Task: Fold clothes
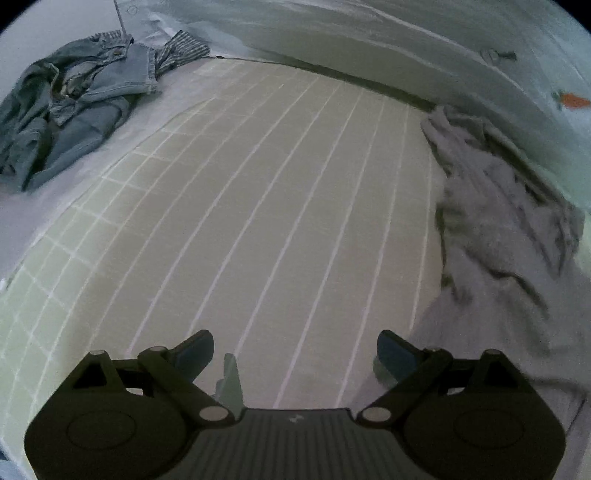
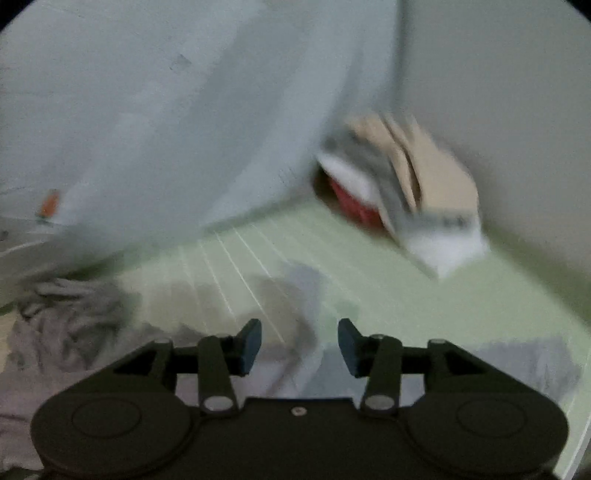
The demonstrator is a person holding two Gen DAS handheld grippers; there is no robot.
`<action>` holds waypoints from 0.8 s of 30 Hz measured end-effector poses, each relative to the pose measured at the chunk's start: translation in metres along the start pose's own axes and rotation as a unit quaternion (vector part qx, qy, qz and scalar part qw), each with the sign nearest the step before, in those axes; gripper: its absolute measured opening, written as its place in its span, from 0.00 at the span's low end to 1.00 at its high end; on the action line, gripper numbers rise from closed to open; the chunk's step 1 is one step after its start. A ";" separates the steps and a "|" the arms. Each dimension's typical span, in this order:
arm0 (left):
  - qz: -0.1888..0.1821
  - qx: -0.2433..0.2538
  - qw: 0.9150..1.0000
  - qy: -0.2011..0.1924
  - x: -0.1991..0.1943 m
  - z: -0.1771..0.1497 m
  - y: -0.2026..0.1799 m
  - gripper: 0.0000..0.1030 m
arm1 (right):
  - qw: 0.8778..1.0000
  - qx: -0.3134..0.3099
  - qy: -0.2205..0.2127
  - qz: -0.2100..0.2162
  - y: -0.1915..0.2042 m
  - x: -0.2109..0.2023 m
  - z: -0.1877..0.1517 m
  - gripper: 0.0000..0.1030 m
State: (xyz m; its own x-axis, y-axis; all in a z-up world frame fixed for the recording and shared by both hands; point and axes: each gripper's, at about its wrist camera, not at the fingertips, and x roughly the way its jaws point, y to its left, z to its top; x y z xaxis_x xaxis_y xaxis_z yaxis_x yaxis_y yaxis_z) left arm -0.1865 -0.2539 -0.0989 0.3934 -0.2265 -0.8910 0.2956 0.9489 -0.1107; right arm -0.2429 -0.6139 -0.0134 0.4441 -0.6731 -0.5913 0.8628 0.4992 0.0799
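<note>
- Pale green sheet (image 1: 258,206) with thin white lines covers the bed and fills the middle of the left wrist view; its lines cross into a grid toward the left edge
- Denim clothes (image 1: 70,107) lie in a crumpled heap at the far left of the bed, with a striped garment (image 1: 184,50) touching the heap's far side, up against the wall (image 1: 369,33)
- A grey garment (image 1: 498,236) lies rumpled along the right side of the sheet, stretching from near the wall toward the camera
- The left hand-held gripper (image 1: 295,350) hangs over the bare sheet with its jaws spread wide and nothing between them; the blue pad of its right finger (image 1: 393,352) is at the near edge of the grey garment, though whether they touch cannot be told
- In the right wrist view, which is blurred, the right hand-held gripper (image 2: 299,345) is likewise parted, less widely, and holds nothing
- The same grey garment (image 2: 74,325) shows below and to the left of that gripper, bunched at the far left and flatter close in
- A stack of folded clothes (image 2: 413,192) in beige, grey, white and red sits in the far corner of the bed, against the wall, well apart from the grey garment
- A small orange mark (image 2: 50,205) shows on the wall at left, too blurred to identify
</note>
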 end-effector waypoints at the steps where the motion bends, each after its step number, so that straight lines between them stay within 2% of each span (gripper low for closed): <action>1: -0.011 0.000 1.000 0.000 0.002 0.004 -0.003 0.92 | 1.000 0.014 0.011 -0.005 -0.003 0.008 0.000 0.49; 5: -0.056 -0.002 0.998 0.001 0.012 0.021 -0.016 0.92 | 0.998 0.041 0.049 0.004 -0.010 0.033 -0.002 0.67; 9: -0.101 -0.003 0.995 0.002 0.021 0.037 -0.029 0.91 | 0.996 0.024 0.084 -0.013 -0.007 0.058 -0.013 0.71; 13: -0.142 -0.010 0.990 0.007 0.038 0.053 -0.043 0.84 | 0.991 0.058 0.115 -0.023 -0.019 0.072 -0.022 0.71; 16: -0.171 -0.016 0.985 0.012 0.054 0.064 -0.054 0.63 | 0.990 0.065 0.123 -0.027 -0.023 0.075 -0.024 0.71; 17: -0.175 -0.013 0.984 0.015 0.060 0.068 -0.056 0.44 | 0.990 0.064 0.124 -0.028 -0.024 0.075 -0.024 0.71; 18: -0.176 -0.011 0.984 0.019 0.064 0.071 -0.057 0.18 | 0.990 0.063 0.125 -0.030 -0.025 0.074 -0.024 0.71; 19: -0.177 -0.010 0.984 0.023 0.068 0.075 -0.058 0.12 | 0.990 0.062 0.125 -0.031 -0.026 0.074 -0.024 0.71; 21: -0.184 -0.003 0.983 0.009 0.066 0.081 -0.056 0.08 | 0.990 0.063 0.126 -0.032 -0.028 0.074 -0.023 0.71; 24: -0.166 0.024 0.985 -0.038 0.052 0.099 -0.051 0.06 | 0.990 0.061 0.124 -0.033 -0.029 0.072 -0.021 0.71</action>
State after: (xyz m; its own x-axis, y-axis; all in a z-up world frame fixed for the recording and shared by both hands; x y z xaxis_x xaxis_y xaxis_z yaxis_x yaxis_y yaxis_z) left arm -0.0953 -0.3357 -0.0958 0.3312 -0.5396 -0.7740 0.4589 0.8089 -0.3676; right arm -0.2411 -0.6658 -0.0753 0.3262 -0.5397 -0.7761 0.9175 0.3784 0.1225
